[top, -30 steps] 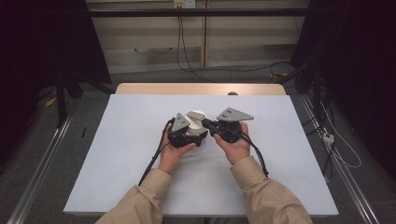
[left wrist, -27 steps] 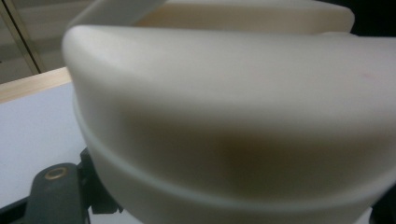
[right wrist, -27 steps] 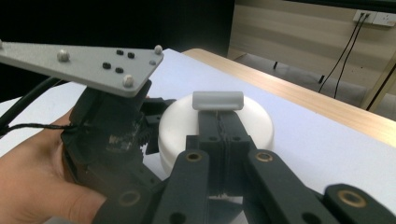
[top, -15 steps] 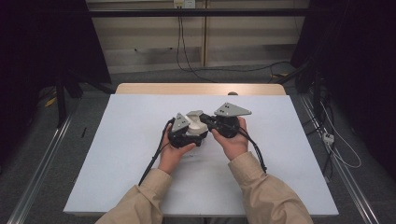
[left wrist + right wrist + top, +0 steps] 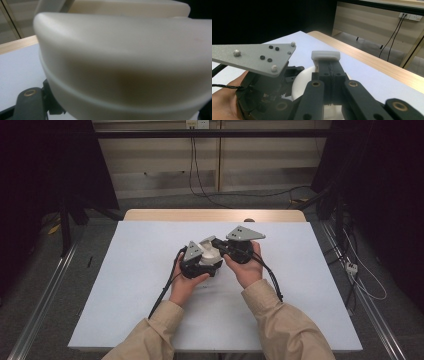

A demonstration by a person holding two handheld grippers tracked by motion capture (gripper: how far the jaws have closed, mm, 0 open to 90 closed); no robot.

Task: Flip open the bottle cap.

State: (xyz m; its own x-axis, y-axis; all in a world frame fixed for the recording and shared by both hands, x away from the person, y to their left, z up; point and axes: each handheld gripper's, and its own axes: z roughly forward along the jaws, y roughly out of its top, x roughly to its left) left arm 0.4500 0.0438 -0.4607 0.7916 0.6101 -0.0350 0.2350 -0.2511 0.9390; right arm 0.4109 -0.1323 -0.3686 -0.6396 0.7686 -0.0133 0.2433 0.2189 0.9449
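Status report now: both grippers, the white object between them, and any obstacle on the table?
Left gripper shut on white container. Right gripper shut, pinching a small white piece. Table free around them.

In my left gripper view the cream-white object [image 5: 125, 62] sat so close that it blurred and ran off the top, right and bottom edges, hiding my fingers. From above, my two grippers covered most of it [image 5: 209, 254], so I could not tell its shape.

Left gripper [image 5: 204, 261] — jaws closed, right gripper [image 5: 223, 249] — jaws pressed together
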